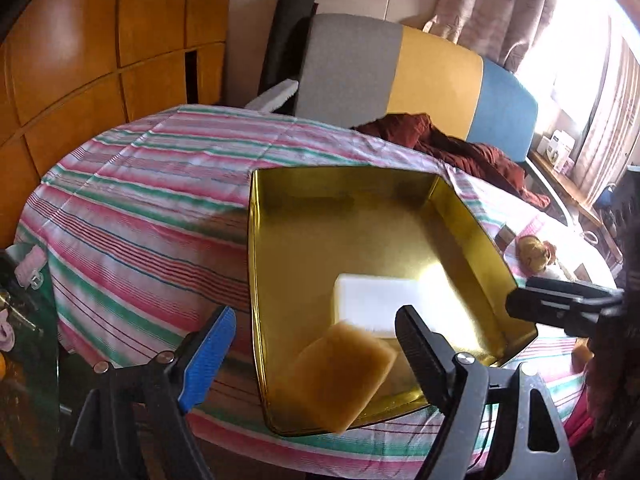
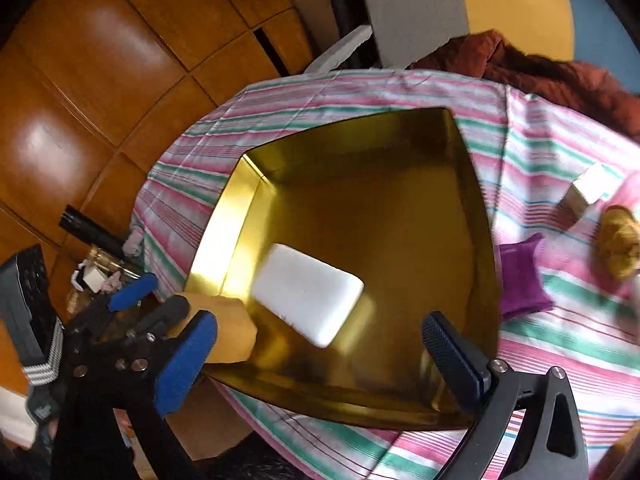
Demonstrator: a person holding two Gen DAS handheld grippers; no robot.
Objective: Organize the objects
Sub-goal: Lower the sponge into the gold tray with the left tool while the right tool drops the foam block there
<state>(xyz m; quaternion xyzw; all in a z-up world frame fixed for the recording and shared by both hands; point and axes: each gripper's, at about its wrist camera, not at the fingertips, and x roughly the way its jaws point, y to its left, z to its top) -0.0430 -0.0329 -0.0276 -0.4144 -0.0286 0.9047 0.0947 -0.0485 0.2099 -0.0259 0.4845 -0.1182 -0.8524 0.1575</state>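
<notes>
Below both cameras, a gold tin tray (image 1: 280,208) is seen on a desk covered with a striped cloth (image 1: 140,184). A white block (image 1: 376,304) lies flat on the tray floor, toward its near side. A tan sponge-like block (image 1: 340,376) is caught blurred and tilted over the tray's near edge, between the spread fingers of the left gripper (image 1: 316,344); no pad is seen pressing on it, and whether it rests on the rim cannot be told. The left gripper's jaws are held wide, with nothing clamped. The right gripper (image 2: 324,352) is also spread wide above the tray's near rim and nothing is held in it; the white block (image 2: 308,300) lies beyond its fingertips, apart from them. Outside the tray, on the cloth to its right, a purple cushion-like piece (image 2: 524,280), a small pale box (image 2: 584,192) and a yellowish fuzzy item (image 2: 618,240) are seen. A dark red cloth (image 1: 460,152) is bunched at the desk's far edge.
</notes>
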